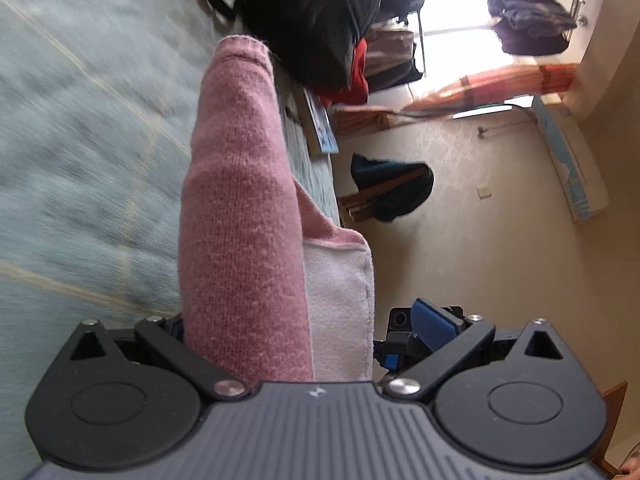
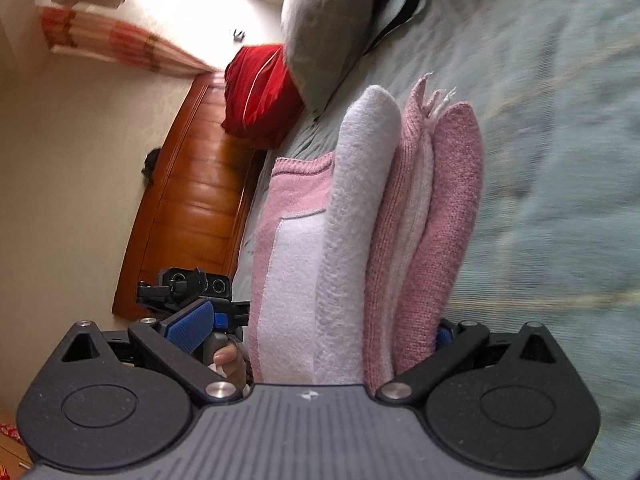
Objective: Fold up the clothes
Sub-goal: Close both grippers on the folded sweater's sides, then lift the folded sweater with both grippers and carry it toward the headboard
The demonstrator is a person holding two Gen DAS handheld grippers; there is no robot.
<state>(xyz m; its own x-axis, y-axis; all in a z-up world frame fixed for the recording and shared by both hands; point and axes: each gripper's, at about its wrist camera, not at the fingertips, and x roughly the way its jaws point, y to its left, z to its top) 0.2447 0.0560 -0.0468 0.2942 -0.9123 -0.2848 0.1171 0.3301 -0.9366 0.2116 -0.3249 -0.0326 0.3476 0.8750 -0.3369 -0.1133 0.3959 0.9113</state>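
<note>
A pink and white knitted garment [image 1: 244,216] lies folded on a grey-green bedspread [image 1: 88,128]. My left gripper [image 1: 304,320] has its jaws wide apart around the garment's folded edge; its right blue pad [image 1: 434,322] shows bare, clear of the cloth, and the left pad is hidden behind the fabric. In the right wrist view the garment [image 2: 384,232] shows as several stacked pink and white layers. My right gripper [image 2: 320,320] is also wide open around that stack, its left blue pad [image 2: 192,322] bare. The other gripper [image 2: 192,284] and a hand show beyond it.
A dark bag or pile [image 1: 316,12] and red cloth lie at the far end of the bed. A grey pillow [image 2: 324,28] and red pillow [image 2: 256,96] lie by the wooden headboard [image 2: 192,208]. A dark garment on a stool [image 1: 392,192] stands on the floor.
</note>
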